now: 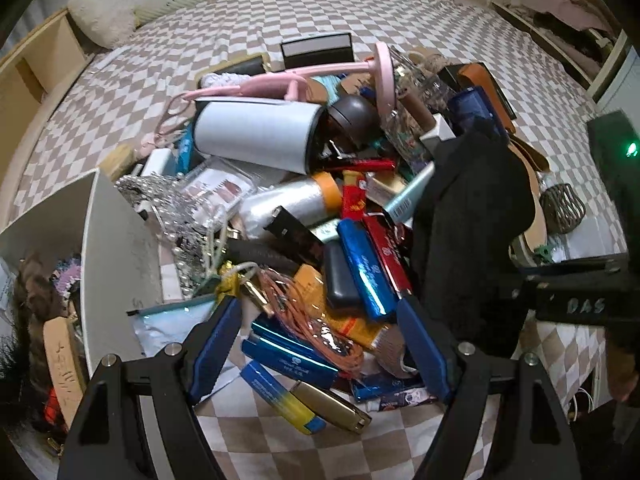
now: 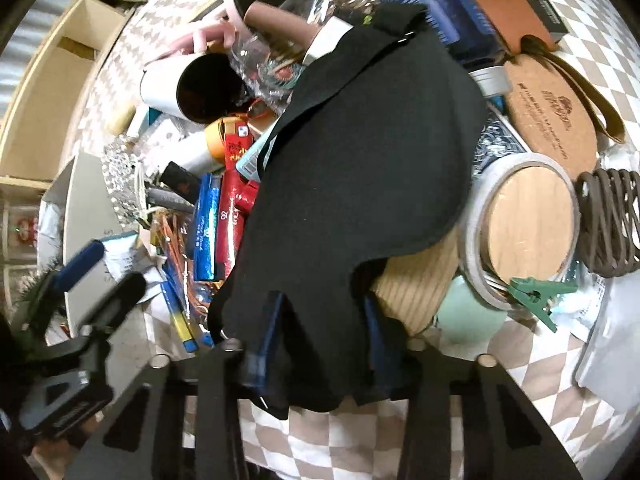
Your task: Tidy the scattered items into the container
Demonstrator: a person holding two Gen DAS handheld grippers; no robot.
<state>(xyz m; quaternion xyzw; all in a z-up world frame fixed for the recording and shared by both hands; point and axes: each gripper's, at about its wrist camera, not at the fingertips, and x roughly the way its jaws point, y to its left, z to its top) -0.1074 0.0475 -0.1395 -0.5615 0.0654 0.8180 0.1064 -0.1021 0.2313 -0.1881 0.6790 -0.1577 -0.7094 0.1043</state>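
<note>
A heap of scattered items lies on a checkered bed cover (image 1: 280, 20). My left gripper (image 1: 320, 312) is open and empty, low over blue boxes (image 1: 288, 356), an orange cord bundle (image 1: 316, 320) and a gold case (image 1: 336, 404). A white container (image 1: 116, 240) with several items inside stands at the left; it also shows in the right wrist view (image 2: 88, 208). My right gripper (image 2: 324, 312) is shut on a black cloth (image 2: 360, 160), which drapes over the pile; the cloth also shows in the left wrist view (image 1: 472, 220). The right fingertips are hidden in the cloth.
The heap holds a white tumbler (image 1: 256, 136), a pink stand (image 1: 320, 72), red boxes (image 1: 384, 240), a wooden-lidded jar (image 2: 528, 220), a cork oval (image 2: 552, 108), a brown wire coil (image 2: 612, 220) and a green clip (image 2: 536, 292). Wooden shelving (image 1: 32, 68) stands far left.
</note>
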